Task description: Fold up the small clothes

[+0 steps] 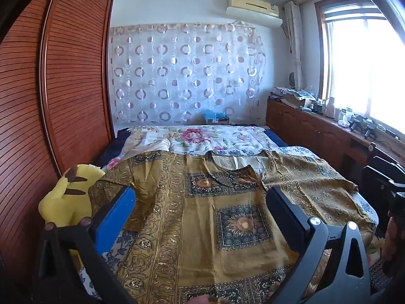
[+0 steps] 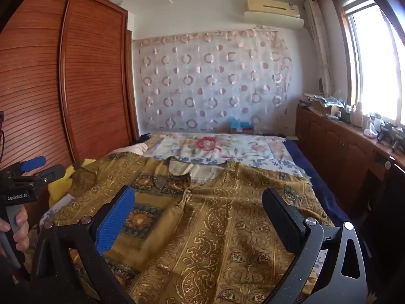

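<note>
Where it shows, left claw [image 2: 35, 167] reads "GenRobot.AI".

Slatted wooden wardrobe [image 1: 63, 81] left, bright window [image 1: 367, 60] right.

Right gripper [image 2: 198, 212] held wide open above a gold patterned shirt [image 2: 227, 217], touching nothing. Shirt spread flat on the bed [image 2: 316, 179], neck end far away, near a flowery blanket [image 2: 215, 147]. Left gripper [image 2: 33, 169] at the left edge, held in a hand [image 2: 19, 230], fingers hard to see. Yellow soft toy [image 2: 59, 185] peeking out beside it. Big brown wardrobe [image 2: 88, 76] on the left.
</note>
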Demonstrator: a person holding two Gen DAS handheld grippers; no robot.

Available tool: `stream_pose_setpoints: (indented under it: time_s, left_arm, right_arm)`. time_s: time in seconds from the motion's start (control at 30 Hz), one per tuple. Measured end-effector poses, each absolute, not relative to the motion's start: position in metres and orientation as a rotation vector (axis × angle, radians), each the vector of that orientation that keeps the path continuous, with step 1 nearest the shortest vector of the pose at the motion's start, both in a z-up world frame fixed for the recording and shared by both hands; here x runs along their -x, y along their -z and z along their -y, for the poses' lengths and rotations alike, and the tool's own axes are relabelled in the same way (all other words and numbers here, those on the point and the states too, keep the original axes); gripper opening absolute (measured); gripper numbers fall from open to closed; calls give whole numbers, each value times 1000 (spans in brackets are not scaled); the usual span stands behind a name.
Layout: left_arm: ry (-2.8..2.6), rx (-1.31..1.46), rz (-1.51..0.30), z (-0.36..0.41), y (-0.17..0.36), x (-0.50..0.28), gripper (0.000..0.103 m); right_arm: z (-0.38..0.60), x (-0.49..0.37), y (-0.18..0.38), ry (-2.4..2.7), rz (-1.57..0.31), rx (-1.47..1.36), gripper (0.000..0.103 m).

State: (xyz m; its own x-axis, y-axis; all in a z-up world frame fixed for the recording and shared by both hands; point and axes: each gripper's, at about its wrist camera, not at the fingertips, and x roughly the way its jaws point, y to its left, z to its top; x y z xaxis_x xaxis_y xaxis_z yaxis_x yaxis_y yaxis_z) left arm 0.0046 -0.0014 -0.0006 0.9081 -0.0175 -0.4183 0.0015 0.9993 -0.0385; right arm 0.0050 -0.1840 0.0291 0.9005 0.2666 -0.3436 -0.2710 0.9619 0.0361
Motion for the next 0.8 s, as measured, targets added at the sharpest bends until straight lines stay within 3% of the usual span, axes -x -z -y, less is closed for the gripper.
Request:
stream_pose_setpoints:
  time_s: [0.8]
  left_arm:
    - [12,10,-400,11,-4,6,103]
  right_arm:
    - [183,-2,-31,-276,-355,13,102]
